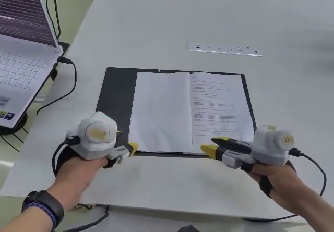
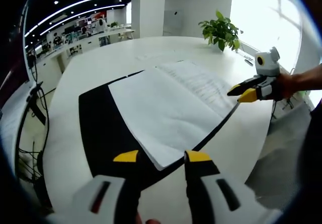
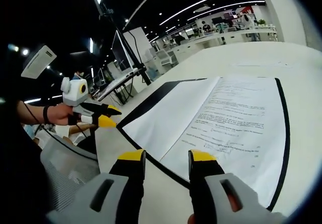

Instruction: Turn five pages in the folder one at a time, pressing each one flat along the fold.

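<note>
Inside open folder (image 1: 117, 96), flat pages (image 1: 162, 112)

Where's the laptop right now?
In the head view the laptop sits at the top left, to the left of the open folder.

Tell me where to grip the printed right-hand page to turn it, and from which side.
Take the printed page low on its outer edge, coming from the right with the right gripper. It lies flat and is bound along the fold, so only that outer edge is free to lift; one of the jaws likely has to slide under it.
</note>
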